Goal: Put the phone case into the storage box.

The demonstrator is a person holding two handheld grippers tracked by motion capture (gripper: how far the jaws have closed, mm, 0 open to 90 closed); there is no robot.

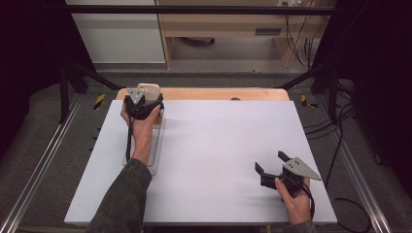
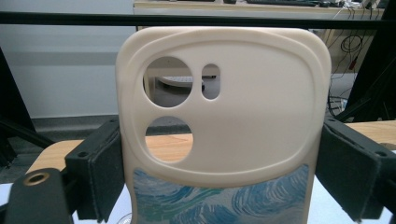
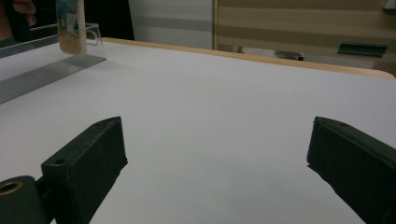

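A cream phone case [image 2: 252, 116] with camera cutouts and a blue wave print on its lower part stands upright between my left gripper's [image 2: 224, 182] jaws, which press on its two side edges. In the high view the left gripper [image 1: 144, 99] holds the phone case [image 1: 149, 89] at the table's far left, above the far end of a clear acrylic stand [image 1: 156, 145]. My right gripper [image 1: 270, 161] rests low near the front right of the white table [image 1: 218, 141], jaws wide apart and holding nothing. In the right gripper view, the right gripper [image 3: 215, 154] faces the phone case [image 3: 71, 28] far off at upper left.
The clear acrylic stand [image 3: 42, 74] lies along the table's left side. A wooden edge [image 1: 214, 93] borders the far side of the table. Black frame bars and cables run around the table, with cabinets on the floor beyond.
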